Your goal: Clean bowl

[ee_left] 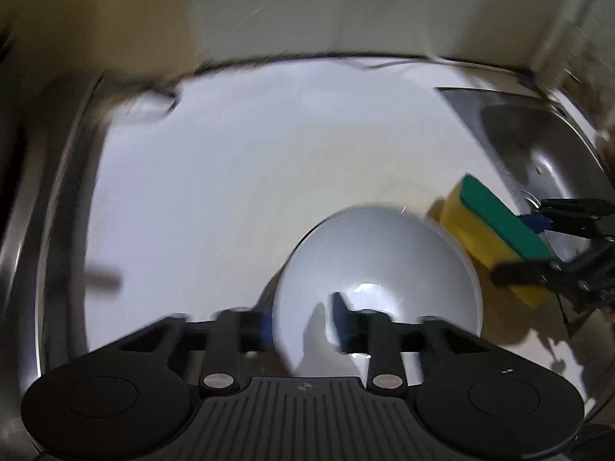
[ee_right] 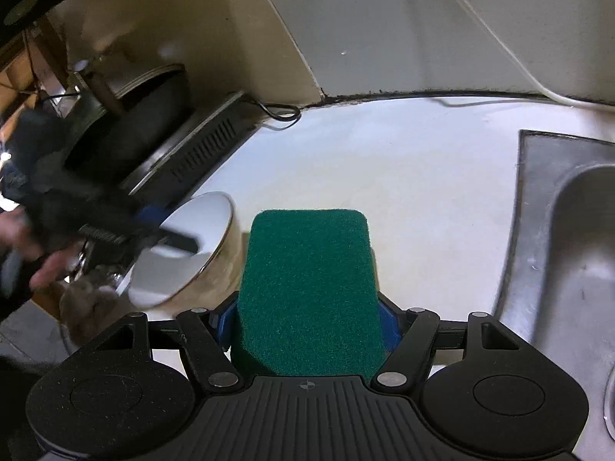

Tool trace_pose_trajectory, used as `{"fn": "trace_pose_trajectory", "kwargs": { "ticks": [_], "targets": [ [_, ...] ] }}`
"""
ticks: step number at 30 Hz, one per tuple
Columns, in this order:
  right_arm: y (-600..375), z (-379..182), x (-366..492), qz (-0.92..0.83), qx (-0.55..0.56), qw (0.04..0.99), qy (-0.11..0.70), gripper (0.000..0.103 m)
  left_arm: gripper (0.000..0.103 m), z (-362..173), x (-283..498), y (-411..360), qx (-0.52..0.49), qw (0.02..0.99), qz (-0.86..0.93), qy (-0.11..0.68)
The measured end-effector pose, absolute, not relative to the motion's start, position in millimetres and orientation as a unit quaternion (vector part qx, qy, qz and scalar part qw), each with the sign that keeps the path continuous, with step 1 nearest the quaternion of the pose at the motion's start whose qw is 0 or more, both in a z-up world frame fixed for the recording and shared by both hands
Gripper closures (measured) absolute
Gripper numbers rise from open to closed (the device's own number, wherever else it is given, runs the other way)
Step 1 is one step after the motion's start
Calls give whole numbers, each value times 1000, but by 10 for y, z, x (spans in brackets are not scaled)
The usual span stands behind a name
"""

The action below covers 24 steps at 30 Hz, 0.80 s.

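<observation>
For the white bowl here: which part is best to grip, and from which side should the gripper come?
Grip the bowl by its thin rim on the side away from the sponge, one finger inside and one outside the wall. The round body looks too wide to span. The left gripper is pinching it that way, tilting the bowl off the counter.
</observation>
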State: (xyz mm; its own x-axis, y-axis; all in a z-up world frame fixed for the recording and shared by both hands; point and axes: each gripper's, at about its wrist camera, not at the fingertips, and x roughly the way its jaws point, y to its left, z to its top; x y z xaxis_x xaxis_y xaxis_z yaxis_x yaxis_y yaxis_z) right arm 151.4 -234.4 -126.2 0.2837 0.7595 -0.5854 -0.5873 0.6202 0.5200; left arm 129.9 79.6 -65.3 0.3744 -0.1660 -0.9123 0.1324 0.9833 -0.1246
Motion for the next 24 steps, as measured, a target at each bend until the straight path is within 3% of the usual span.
{"fn": "trace_pose_trajectory", "kwargs": {
  "ticks": [6,13,16,24],
  "targets": [
    [-2273,-1247,1411,449,103,776,431,34,85,-678,1291,810,-30,831,-78,550],
    [-2352,-1130,957,446,61,784,429,34,61,-658,1546,521,23,844,-114,523],
    [-2409,-1057,841,460,45,784,415,34,68,-608,1541,502,26,853,-111,509],
    [-2492,-1071,1277,417,90,810,402,34,68,-571,1204,933,-103,828,-46,550]
  ]
}}
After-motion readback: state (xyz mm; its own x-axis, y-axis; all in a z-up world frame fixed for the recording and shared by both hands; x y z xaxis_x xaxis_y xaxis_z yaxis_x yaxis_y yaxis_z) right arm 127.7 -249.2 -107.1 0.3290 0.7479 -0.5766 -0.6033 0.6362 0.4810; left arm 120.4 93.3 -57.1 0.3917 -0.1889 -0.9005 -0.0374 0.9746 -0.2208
